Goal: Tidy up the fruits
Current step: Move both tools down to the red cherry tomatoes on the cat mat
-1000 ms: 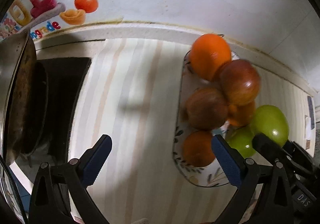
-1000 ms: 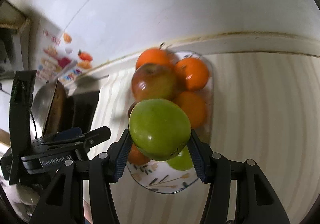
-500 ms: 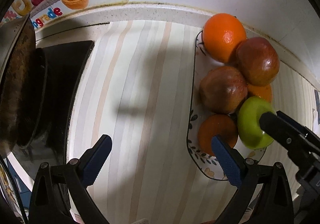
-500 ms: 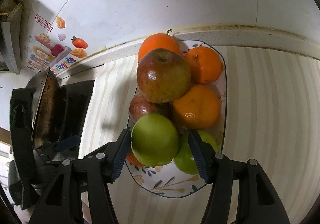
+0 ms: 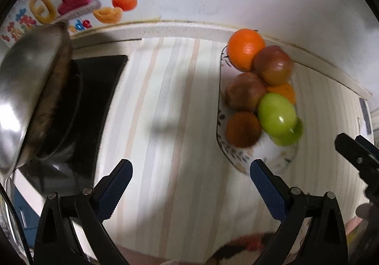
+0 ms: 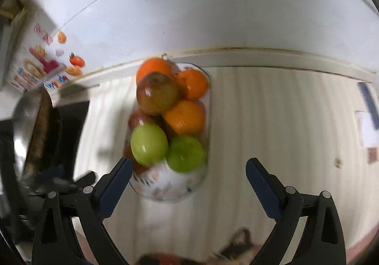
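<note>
A patterned oval plate (image 6: 165, 189) (image 5: 277, 161) on the striped counter holds piled fruit: two green apples (image 6: 149, 143) (image 6: 186, 153), two red apples (image 6: 156, 92), and several oranges (image 6: 186, 117). In the left wrist view the near green apple (image 5: 277, 114) lies on the plate's near right side. My right gripper (image 6: 189, 177) is open and empty, pulled back above the plate's near end. My left gripper (image 5: 189, 182) is open and empty over the bare counter left of the plate. The right gripper's finger (image 5: 355, 153) shows at the right edge of the left wrist view.
A steel wok (image 5: 26, 104) sits on a black stove (image 5: 94, 90) at the left. A white wall with colourful stickers (image 5: 71, 4) runs behind the counter. A dark and red thing (image 6: 236, 243) lies at the counter's near edge.
My right gripper let go of the green apple, which now rests on the plate beside the other green apple. The right gripper opened and drew back. The left gripper stayed open and shifted slightly.
</note>
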The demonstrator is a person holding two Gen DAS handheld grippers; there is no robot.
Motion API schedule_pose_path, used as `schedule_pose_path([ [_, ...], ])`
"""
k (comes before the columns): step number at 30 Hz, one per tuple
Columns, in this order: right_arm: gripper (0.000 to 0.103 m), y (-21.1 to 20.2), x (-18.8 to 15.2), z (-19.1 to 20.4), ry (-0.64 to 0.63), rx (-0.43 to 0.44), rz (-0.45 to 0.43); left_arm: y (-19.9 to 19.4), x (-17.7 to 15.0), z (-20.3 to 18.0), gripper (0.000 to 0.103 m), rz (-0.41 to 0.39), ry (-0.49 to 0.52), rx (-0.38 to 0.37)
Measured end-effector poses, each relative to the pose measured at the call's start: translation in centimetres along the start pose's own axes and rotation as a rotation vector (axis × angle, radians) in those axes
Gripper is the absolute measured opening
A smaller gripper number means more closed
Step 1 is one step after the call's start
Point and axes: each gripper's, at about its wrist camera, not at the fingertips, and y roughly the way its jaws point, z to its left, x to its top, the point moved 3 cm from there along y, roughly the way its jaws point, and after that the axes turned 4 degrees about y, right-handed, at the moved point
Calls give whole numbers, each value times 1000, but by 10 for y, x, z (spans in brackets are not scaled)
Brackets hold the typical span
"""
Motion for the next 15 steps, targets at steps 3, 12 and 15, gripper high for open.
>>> schedule_pose_path([
  [3,99,-25,-11,2,-10,-13,-30,-29,-12,-1,102,-35,4,3],
  [12,99,-110,-34,4,-27,-28,-148,-113,-43,0,102,-171,4,-11],
  [15,99,-135,-46,7,-27,-36,-181,-133,-55,-1,102,-215,31,-13],
])
